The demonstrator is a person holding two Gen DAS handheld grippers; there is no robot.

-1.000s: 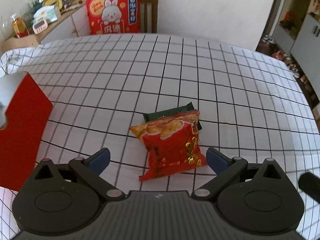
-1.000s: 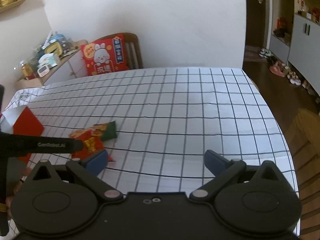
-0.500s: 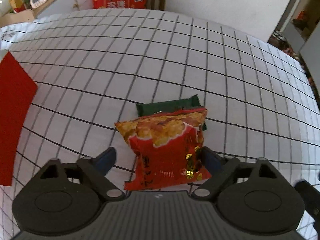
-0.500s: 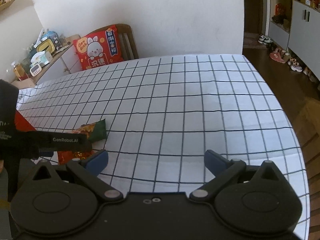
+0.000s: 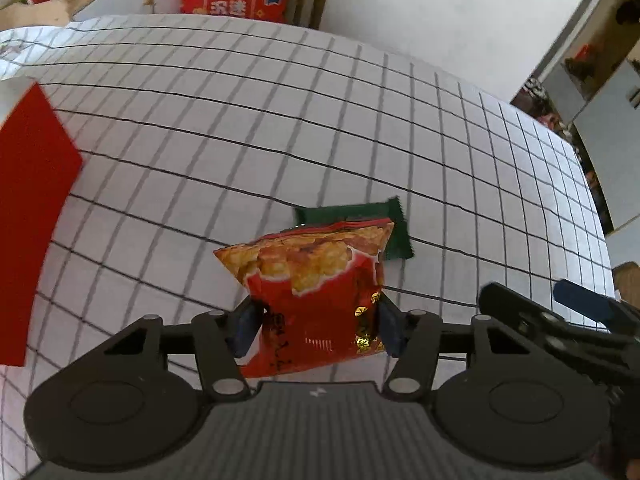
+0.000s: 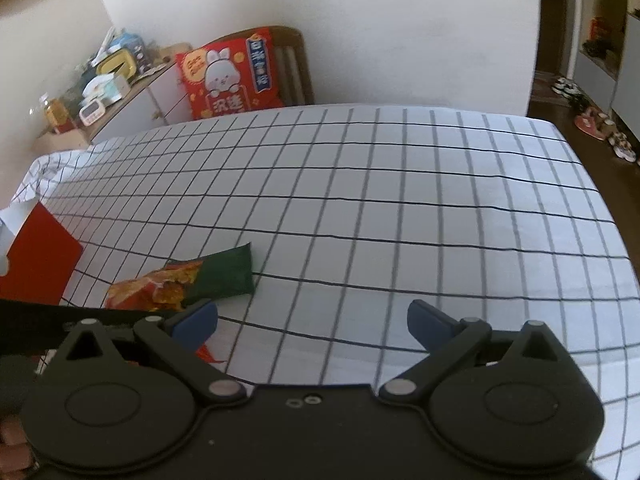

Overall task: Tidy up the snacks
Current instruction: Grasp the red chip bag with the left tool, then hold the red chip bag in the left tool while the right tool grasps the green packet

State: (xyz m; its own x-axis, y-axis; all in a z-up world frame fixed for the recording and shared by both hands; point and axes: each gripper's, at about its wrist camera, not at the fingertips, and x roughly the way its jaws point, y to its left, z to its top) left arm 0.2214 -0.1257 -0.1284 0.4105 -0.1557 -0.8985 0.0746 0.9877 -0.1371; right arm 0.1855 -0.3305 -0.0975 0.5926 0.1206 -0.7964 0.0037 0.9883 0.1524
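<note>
My left gripper (image 5: 316, 330) is shut on the lower half of a red chip bag (image 5: 316, 280), its blue pads pressed against both sides. A dark green snack packet (image 5: 360, 216) lies flat on the checked tablecloth just behind the bag. In the right wrist view the chip bag (image 6: 152, 288) and the green packet (image 6: 224, 272) sit at the left. My right gripper (image 6: 312, 320) is open and empty above the cloth, to the right of the snacks. It also shows at the right edge of the left wrist view (image 5: 560, 312).
A red box (image 5: 28, 216) with a white inside stands at the table's left edge, also in the right wrist view (image 6: 38, 260). A chair with a red rabbit cushion (image 6: 228, 76) and a cluttered cabinet (image 6: 108, 84) stand behind the table. The floor drops off at the right.
My left gripper moved forward around the chip bag and closed on it. The right gripper stayed open and drifted closer to the snacks.
</note>
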